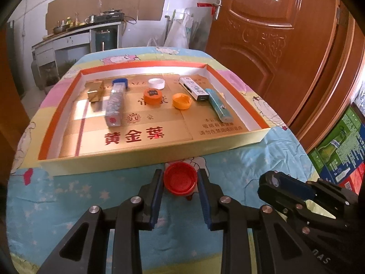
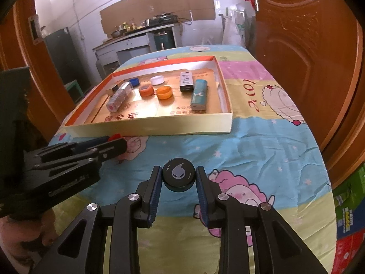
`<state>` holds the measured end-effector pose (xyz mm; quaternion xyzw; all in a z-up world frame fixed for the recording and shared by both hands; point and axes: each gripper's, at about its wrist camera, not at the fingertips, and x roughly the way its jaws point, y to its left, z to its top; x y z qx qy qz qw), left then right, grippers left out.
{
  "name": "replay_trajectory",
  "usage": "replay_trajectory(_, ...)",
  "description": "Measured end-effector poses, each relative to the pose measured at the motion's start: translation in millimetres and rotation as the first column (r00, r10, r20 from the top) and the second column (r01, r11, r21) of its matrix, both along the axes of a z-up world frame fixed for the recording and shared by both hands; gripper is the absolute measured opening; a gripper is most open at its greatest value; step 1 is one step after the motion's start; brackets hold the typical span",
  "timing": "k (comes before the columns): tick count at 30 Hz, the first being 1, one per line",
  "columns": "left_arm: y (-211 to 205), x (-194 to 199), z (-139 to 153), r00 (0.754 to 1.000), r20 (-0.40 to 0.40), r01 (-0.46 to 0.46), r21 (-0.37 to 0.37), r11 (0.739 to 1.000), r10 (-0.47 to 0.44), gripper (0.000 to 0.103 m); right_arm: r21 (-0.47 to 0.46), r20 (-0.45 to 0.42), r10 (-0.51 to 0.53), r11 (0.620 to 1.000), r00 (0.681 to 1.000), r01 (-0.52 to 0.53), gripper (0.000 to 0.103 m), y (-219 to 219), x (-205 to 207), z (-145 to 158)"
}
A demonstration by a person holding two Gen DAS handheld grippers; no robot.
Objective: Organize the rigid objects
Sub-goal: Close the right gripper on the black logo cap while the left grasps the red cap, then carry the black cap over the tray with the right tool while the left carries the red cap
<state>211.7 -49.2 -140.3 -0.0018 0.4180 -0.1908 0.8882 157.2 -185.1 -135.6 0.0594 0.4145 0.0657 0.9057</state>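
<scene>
On the left, our left gripper point(image 1: 180, 181) has its jaws clamped on the round red plastic bottle cap point(image 1: 180, 178), open side up, just in front of the near wall of the shallow cardboard box lid with orange rim point(image 1: 159, 154) on the bench. To do this step well, we judge we should lift the cap clear of that wall before carrying it forward, keep it level, and set it in bare floor near the other caps. To the right, our right gripper point(image 2: 178, 180) has its jaws clamped on the round black plastic cap with a pale drop emblem point(image 2: 178, 173), also short of the box. Counting what lies inside, left to right: one gold foil-wrapped block point(image 1: 97, 92), one clear rectangular bottle with a blue cap point(image 1: 115, 102), two orange caps point(image 1: 153, 96) and point(image 1: 181, 101), one white cap point(image 1: 156, 83), one white stick-shaped case point(image 1: 193, 89), and one teal stick-shaped case point(image 1: 219, 107).
</scene>
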Motion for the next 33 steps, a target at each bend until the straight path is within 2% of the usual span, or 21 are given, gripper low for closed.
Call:
replay_trajectory(15, 39, -20, 23, 0.998, 0.04, -0.053, -0.043, 0.998, 0.055, 0.03, -0.035, 0.017, 0.072, 0.997, 0.997, -0.072, 0.03, 35, 1, 13)
replay_trajectory(33, 78, -23, 45, 0.988, 0.071, -0.128, -0.095, 0.987, 0.135, 0.03, -0.074, 0.065, 0.134, 0.989, 0.989, -0.129, 0.03, 62, 12, 38)
